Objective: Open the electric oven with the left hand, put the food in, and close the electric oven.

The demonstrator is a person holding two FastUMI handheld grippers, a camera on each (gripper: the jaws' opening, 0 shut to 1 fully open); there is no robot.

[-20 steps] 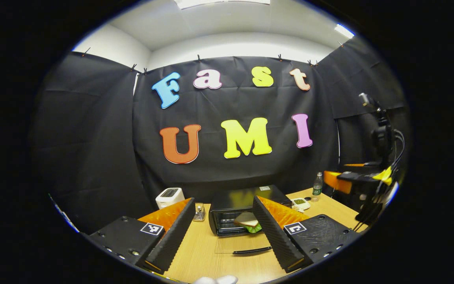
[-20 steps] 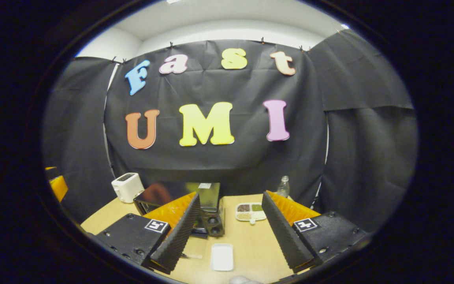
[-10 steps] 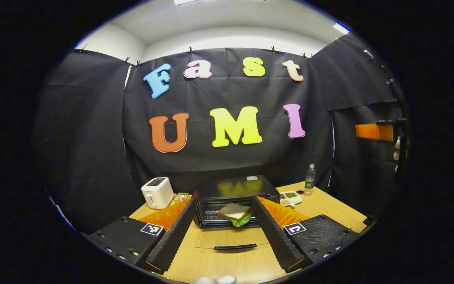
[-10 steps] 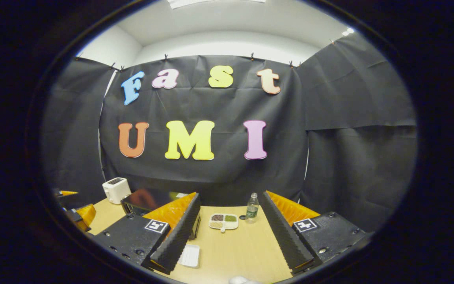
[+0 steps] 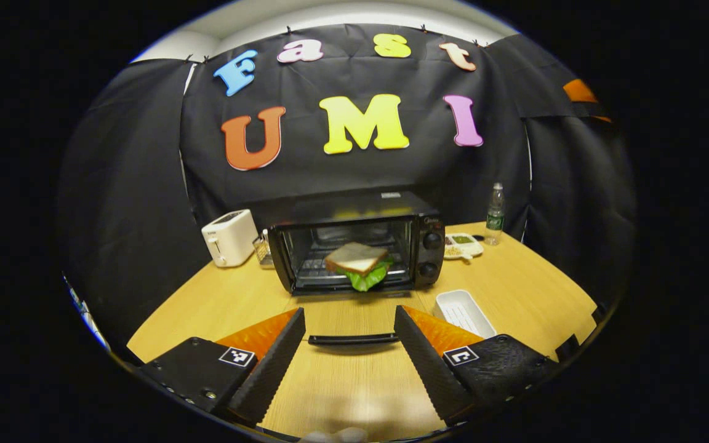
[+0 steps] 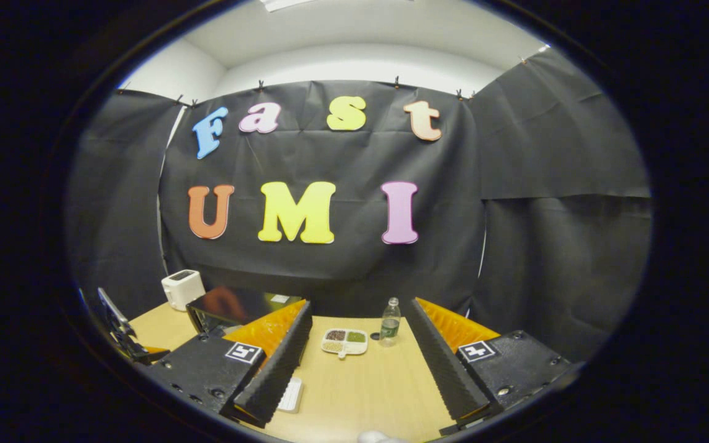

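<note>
The black electric oven stands mid-table with its glass door folded down flat. A sandwich of bread and lettuce lies on the rack inside. My left gripper is open and points at the oven. The door's black handle lies across the gap between its fingers, and I cannot tell if they touch it. My right gripper is open and holds nothing, off to the right of the oven. An orange part of the right gripper shows high at the right.
A white toaster stands left of the oven. A white tray lies at its front right, with a compartment dish and a bottle behind. The same dish and bottle lie ahead of my right gripper.
The left gripper has drawn back and tipped down, so the oven looks farther away and the door handle now lies between its fingers. The right gripper has risen toward the upper right.
</note>
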